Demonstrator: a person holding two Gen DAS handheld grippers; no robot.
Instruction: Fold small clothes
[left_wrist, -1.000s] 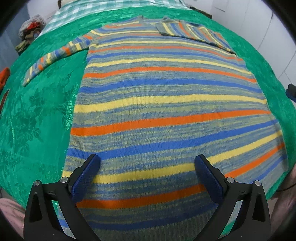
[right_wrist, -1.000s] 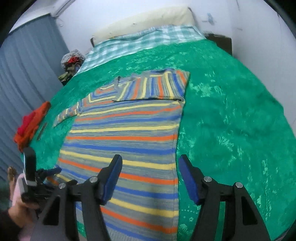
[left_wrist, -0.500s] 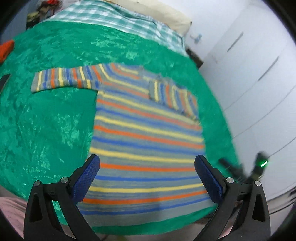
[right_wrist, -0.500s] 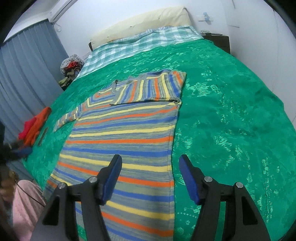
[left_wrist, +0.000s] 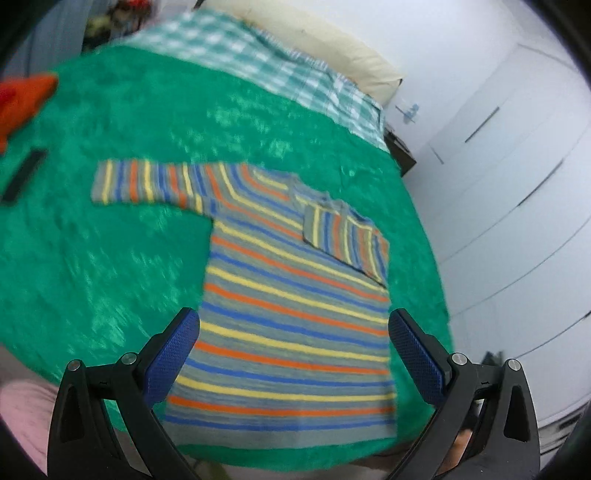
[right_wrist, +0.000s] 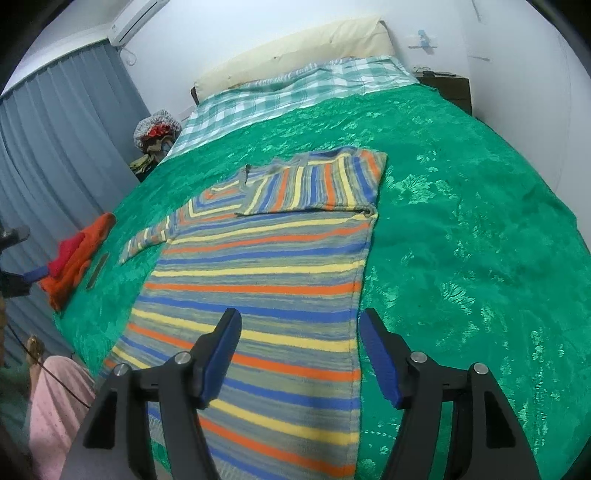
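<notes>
A sweater (left_wrist: 295, 295) striped in grey, blue, yellow and orange lies flat on the green bedspread (left_wrist: 110, 258). One sleeve (left_wrist: 347, 236) is folded across its chest, and the other sleeve (left_wrist: 140, 182) stretches out sideways. My left gripper (left_wrist: 293, 317) hangs high above the hem, open and empty. In the right wrist view the sweater (right_wrist: 258, 266) runs away from me, with the folded sleeve (right_wrist: 317, 184) at its far end. My right gripper (right_wrist: 299, 315) hovers over the sweater's right edge. Its jaws are opening and nothing is between them.
A heap of orange and red clothes (right_wrist: 77, 251) and a dark flat strip (right_wrist: 96, 271) lie near the bed's left edge. A checked sheet (right_wrist: 295, 88) and a pillow (right_wrist: 295, 44) are at the head. White wardrobe doors (left_wrist: 517, 184) stand to the right. A person's pink clothing (right_wrist: 55, 398) shows at lower left.
My left gripper has risen and rolled, so the whole sweater now shows below it instead of only the body. The right gripper stayed put, its jaws slightly wider.
</notes>
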